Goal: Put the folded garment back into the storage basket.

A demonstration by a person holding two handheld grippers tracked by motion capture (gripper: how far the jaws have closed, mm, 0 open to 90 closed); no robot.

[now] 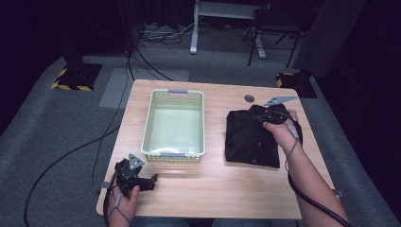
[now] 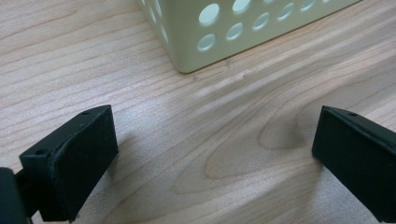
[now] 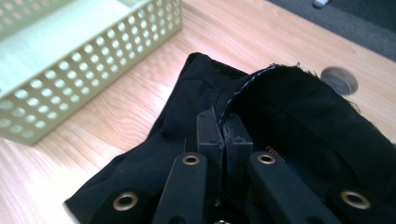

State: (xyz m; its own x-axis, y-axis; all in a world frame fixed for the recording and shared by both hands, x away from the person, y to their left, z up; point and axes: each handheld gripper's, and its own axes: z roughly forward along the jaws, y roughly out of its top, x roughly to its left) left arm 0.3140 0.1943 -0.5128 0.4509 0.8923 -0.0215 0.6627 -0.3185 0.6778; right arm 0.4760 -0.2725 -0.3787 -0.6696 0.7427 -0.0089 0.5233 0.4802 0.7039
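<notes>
A folded black garment (image 1: 250, 137) lies on the right half of the wooden table (image 1: 213, 184). My right gripper (image 1: 265, 115) is over its far edge and is shut on a fold of the black cloth (image 3: 280, 107), with the stitched hem pinched between the two jaws and lifted a little. A pale green perforated basket (image 1: 174, 124) stands in the middle of the table, nothing in it. My left gripper (image 1: 150, 182) rests low over the table's near left corner, open, with bare wood between its jaws; the basket's corner (image 2: 196, 42) is just ahead of it.
A round cable hole (image 1: 249, 98) sits in the tabletop beyond the garment. Cables run over the grey carpet to the left of the table. Stands and table legs are at the back of the dark room.
</notes>
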